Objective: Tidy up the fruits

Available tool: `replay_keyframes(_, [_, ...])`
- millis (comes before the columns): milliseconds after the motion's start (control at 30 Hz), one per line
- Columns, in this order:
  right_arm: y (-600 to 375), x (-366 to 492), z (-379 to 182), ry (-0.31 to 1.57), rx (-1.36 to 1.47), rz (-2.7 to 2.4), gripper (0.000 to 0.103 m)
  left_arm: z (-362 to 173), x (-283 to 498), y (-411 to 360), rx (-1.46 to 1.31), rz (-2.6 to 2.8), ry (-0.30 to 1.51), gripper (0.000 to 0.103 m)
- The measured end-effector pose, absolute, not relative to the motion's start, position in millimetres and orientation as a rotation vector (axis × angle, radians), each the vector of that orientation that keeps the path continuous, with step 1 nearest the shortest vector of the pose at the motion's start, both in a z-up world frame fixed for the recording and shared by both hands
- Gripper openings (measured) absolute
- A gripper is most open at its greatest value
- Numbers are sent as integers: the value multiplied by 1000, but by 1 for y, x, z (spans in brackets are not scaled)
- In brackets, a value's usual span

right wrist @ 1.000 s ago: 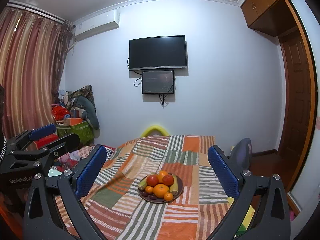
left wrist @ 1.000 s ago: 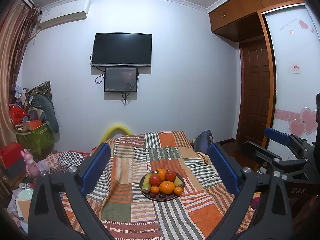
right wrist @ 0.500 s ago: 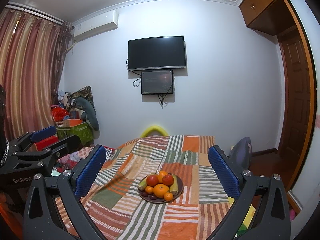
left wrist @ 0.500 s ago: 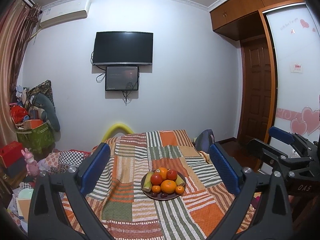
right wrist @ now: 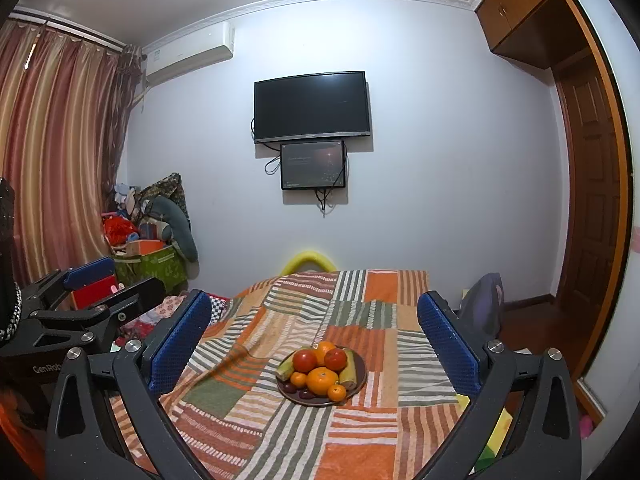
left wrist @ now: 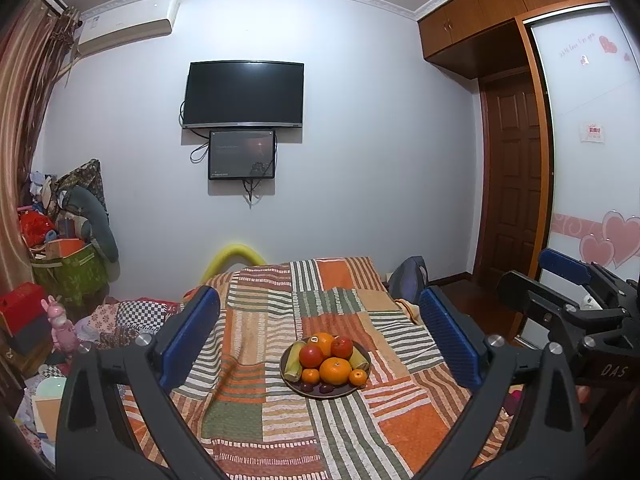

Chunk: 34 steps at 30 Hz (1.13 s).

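The bed (left wrist: 280,432) carries a dark plate (left wrist: 325,391) near its middle, well back from every edge, with all the fruits (left wrist: 325,360) heaped on it. That fits sorted or still to sort. Left tool (left wrist: 320,340) and right tool (right wrist: 314,340) gape wide, empty.

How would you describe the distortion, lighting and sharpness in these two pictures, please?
Left wrist view: strong fisheye bending, the door bowed, corners black, the fruit plate sharp under even indoor light. Right wrist view: same bending, the curtain curved, a faint reflection on the television, no motion blur.
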State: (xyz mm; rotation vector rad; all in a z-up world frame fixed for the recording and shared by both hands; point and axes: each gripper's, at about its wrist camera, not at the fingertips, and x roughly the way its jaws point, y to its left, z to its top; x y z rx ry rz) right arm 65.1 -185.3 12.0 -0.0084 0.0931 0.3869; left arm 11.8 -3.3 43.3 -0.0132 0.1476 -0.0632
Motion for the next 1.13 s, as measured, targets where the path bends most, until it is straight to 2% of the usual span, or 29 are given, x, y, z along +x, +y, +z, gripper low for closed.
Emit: replay_keyframes(1133, [-185, 72, 13, 118, -11, 379, 103, 40, 20, -5, -26, -100, 183, 102])
